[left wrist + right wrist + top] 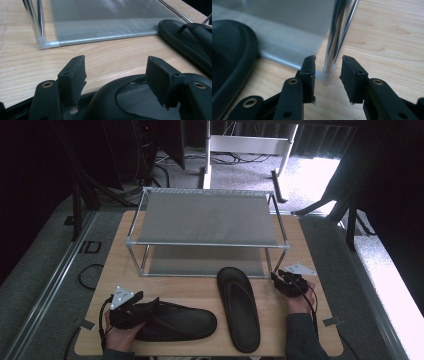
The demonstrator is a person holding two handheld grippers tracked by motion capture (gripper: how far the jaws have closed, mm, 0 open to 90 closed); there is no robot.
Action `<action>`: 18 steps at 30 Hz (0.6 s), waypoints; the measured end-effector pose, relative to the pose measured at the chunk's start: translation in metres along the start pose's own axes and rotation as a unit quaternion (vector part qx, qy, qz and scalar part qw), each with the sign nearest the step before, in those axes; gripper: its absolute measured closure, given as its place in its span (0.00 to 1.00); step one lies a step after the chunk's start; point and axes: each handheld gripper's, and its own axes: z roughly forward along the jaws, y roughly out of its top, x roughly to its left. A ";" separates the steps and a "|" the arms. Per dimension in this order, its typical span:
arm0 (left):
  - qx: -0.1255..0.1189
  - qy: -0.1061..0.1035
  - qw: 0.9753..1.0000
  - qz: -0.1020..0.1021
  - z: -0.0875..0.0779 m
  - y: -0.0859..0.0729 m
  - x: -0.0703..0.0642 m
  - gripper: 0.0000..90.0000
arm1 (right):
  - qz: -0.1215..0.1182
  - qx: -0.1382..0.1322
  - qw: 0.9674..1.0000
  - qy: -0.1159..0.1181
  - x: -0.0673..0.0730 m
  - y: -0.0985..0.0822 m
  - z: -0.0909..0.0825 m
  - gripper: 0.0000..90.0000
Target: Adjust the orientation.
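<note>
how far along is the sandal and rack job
Early on: both shelves of the grey two-tier metal rack are bare. The left tongs straddle the heel rim of the nearer black flip-flop sandal, pads not yet pressing. The right tongs stand either side of the chrome rack leg. The second black sandal lies untouched.

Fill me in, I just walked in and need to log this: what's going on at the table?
A person works two tools at a wooden table with a two-shelf rack and two black sandals. The left tool straddles the heel edge of the left sandal, jaws apart. The right tool sits at the rack's front right leg, jaws either side of it, not touching. The other sandal lies untouched between them.
</note>
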 end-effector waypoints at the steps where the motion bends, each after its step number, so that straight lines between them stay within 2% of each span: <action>1: 0.000 0.001 1.000 0.001 0.000 0.000 -0.001 0.37 | 0.002 -0.003 1.000 0.002 -0.002 0.002 0.003 0.73; 4: 0.001 0.003 1.000 0.001 -0.001 -0.001 -0.001 0.36 | 0.006 -0.007 1.000 0.007 -0.004 0.004 0.005 0.75; 6: 0.000 0.007 1.000 0.002 -0.002 -0.001 -0.002 0.35 | 0.020 -0.015 1.000 0.016 -0.005 0.006 0.007 0.80; 12: 0.002 0.011 1.000 -0.004 -0.005 -0.004 -0.001 0.33 | 0.015 -0.015 1.000 0.011 -0.002 0.007 0.012 0.85; 13: 0.009 0.017 1.000 0.002 -0.004 -0.006 -0.001 0.33 | 0.015 -0.016 1.000 0.010 -0.002 0.007 0.013 0.86; 18: 0.022 0.020 1.000 0.003 -0.004 -0.008 0.001 0.33 | 0.016 -0.017 1.000 0.005 -0.003 0.007 0.012 0.89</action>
